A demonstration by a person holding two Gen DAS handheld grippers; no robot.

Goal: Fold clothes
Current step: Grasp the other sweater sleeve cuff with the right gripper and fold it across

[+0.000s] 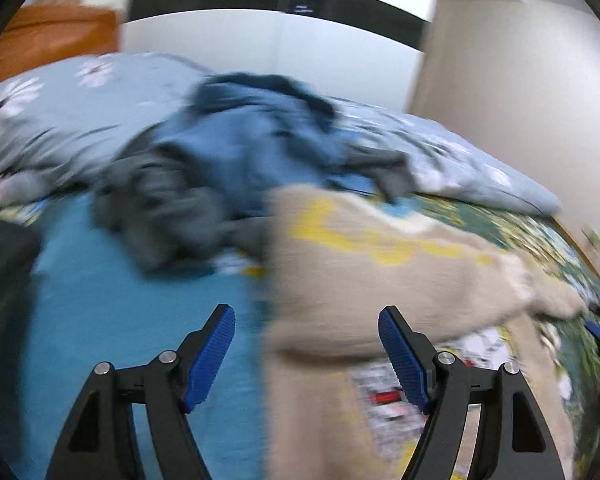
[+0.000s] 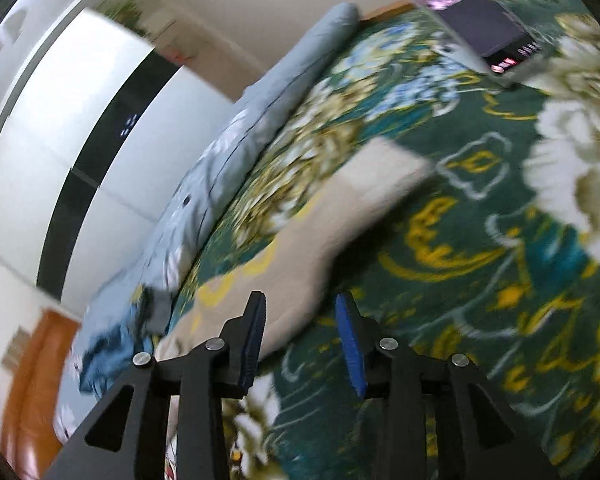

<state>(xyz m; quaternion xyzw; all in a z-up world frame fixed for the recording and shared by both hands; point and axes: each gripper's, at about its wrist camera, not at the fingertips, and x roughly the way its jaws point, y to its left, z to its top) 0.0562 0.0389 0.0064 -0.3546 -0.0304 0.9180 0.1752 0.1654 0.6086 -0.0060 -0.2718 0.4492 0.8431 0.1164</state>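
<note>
Both wrist cameras look forward along their fingers, close above the bed (image 2: 480,208). The right view is rolled sideways. Both share the beige garment (image 1: 380,272) and the far blue duvet (image 1: 100,120).

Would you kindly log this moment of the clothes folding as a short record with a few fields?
surface: bed with green floral blanket
garment in work: beige sweater with yellow pattern, spread on the blanket
waiting pile: blue and grey clothes heaped behind the sweater
bedding: light blue flowered quilt along the far side
left gripper: open, empty, over the sweater's edge
right gripper: open, empty, near the sweater's sleeve
other item: phone on the blanket
image quality: motion blur in both views
</note>
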